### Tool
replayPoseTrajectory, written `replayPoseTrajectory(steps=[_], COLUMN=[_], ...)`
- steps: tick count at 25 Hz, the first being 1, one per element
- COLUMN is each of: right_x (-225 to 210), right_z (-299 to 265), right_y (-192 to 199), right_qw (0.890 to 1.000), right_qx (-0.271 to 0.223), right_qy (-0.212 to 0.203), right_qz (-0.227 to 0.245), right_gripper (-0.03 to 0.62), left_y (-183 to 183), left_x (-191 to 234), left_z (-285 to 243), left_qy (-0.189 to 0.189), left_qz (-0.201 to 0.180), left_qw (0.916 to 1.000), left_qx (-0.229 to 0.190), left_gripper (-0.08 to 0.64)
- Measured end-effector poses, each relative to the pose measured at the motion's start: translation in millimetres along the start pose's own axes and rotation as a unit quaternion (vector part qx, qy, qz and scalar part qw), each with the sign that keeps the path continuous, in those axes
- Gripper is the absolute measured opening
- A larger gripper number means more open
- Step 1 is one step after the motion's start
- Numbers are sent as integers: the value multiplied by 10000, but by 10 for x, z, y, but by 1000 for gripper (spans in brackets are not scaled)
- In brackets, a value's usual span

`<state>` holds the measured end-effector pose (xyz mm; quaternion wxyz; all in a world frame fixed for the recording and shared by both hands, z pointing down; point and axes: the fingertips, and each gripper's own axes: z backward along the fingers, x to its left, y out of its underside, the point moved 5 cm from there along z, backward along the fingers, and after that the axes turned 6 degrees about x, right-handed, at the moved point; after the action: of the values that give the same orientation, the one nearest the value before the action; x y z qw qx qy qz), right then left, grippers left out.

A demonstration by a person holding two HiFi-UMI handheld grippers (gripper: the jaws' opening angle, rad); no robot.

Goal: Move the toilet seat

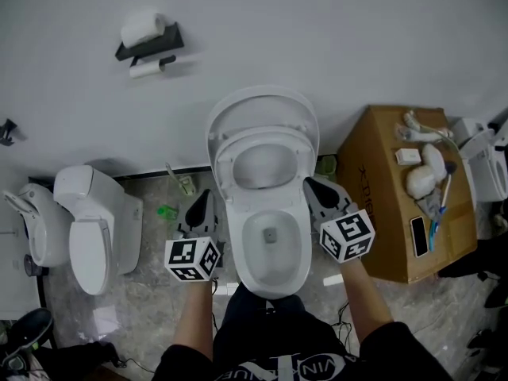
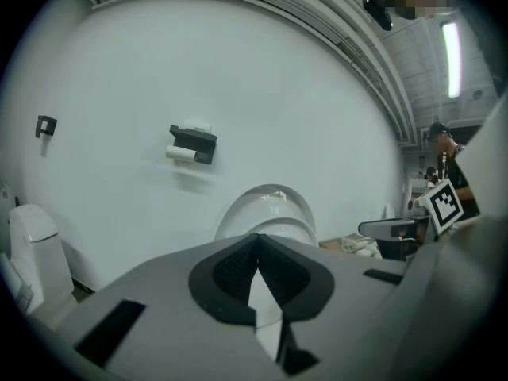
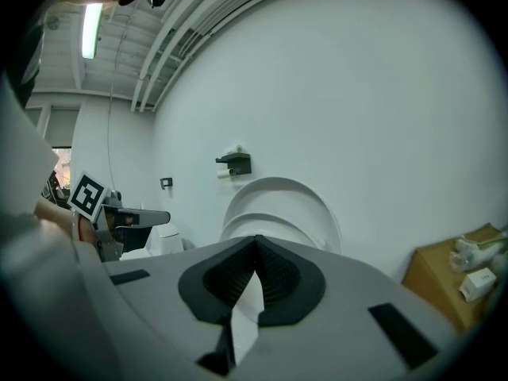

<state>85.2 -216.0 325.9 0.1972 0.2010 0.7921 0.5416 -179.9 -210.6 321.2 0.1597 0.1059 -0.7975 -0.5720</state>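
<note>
Flanking the toilet (image 1: 235, 246), the left gripper (image 1: 200, 205) and right gripper (image 1: 317, 190) are hovering, jaws clenched empty; the seat (image 1: 266, 136) is leaning upright against the lid (image 1: 262, 105).

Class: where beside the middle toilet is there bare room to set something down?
Bare: the left half of the cardboard box, beside the middle toilet; floor between that toilet and the left toilet, nearer you. Crowded: the box's right half, and floor by the wall around the green item.
</note>
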Motion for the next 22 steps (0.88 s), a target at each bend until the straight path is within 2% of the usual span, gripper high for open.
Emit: replayPoseTrajectory(steps=[4, 17, 22], right_x=[78, 201, 203], right_z=[90, 386, 571], right_y=[19, 52, 37], right_qw=[10000, 9997, 9995], right_qx=[-66, -141, -213], right_qy=[-43, -168, -191], right_qz=[-49, 80, 114], right_gripper=[8, 8, 9], left_y=[-5, 36, 55], left_x=[-98, -304, -377], left_z=[170, 552, 715], left_qy=[-43, -137, -164], left_qz=[-374, -671, -542], left_qw=[9993, 9976, 9984], left_qx=[-34, -89, -86], left_gripper=[3, 3, 3])
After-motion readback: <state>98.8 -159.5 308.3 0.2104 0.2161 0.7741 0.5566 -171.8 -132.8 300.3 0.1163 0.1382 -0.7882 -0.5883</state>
